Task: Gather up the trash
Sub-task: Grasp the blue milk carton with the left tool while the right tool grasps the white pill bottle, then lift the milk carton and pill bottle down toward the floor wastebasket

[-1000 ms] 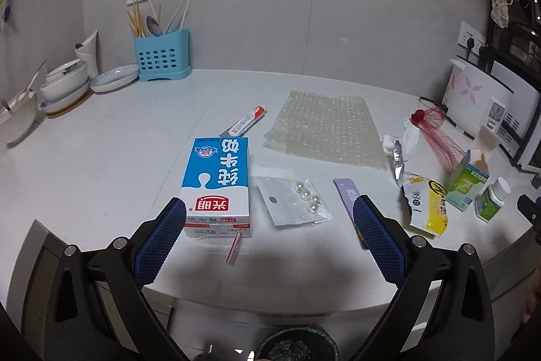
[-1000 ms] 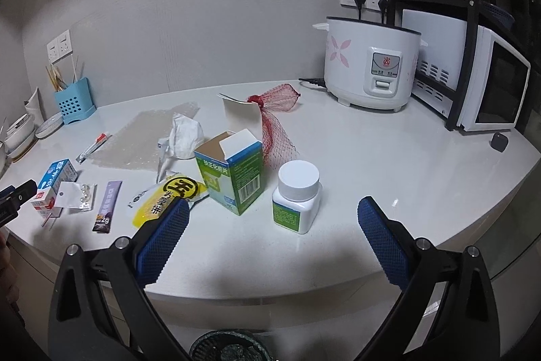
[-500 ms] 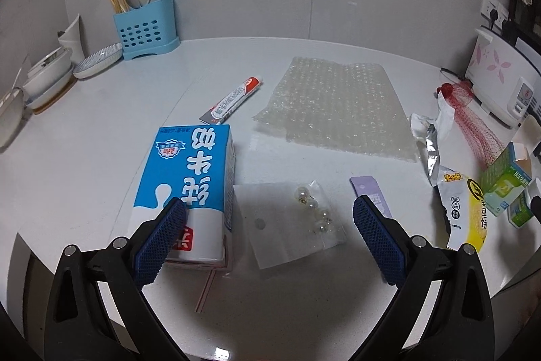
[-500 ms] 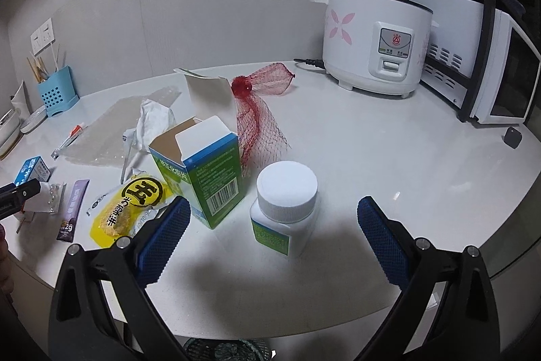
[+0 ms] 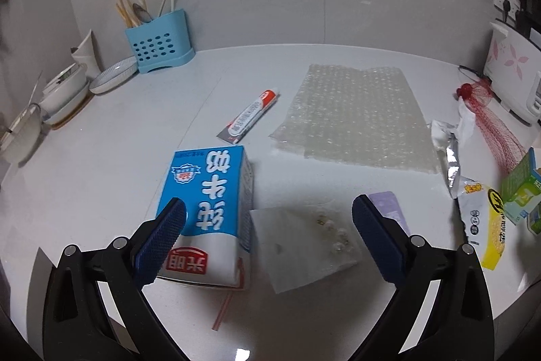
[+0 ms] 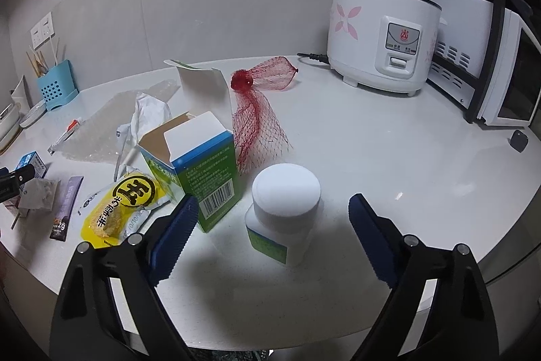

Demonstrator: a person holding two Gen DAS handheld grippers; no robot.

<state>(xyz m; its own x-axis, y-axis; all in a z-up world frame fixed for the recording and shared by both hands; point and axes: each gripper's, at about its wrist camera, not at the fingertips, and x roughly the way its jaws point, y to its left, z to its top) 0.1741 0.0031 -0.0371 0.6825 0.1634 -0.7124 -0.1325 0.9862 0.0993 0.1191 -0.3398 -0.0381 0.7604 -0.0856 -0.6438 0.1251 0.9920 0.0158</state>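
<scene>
Trash lies on a white counter (image 5: 101, 158). My left gripper (image 5: 268, 232) is open low over a blue milk carton (image 5: 206, 212) and a clear bag with pearls (image 5: 304, 242); the left finger overlaps the carton. Beyond lie a small tube (image 5: 252, 115) and bubble wrap (image 5: 355, 120). My right gripper (image 6: 272, 225) is open around a white-capped pill bottle (image 6: 284, 208), not touching it. Beside the bottle stand an open green box (image 6: 199, 171), a yellow snack wrapper (image 6: 125, 205) and a red net (image 6: 257, 120).
A blue utensil holder (image 5: 159, 46) and stacked dishes (image 5: 64, 90) stand at the back left. A rice cooker (image 6: 378, 36) and a microwave (image 6: 507, 73) stand at the back right. A purple sachet (image 6: 66, 208) and crumpled foil wrapper (image 5: 451, 158) lie mid-counter.
Both grippers have moved forward and lower over the counter. The left now reaches the milk carton; the right now brackets the pill bottle. Both stayed open.
</scene>
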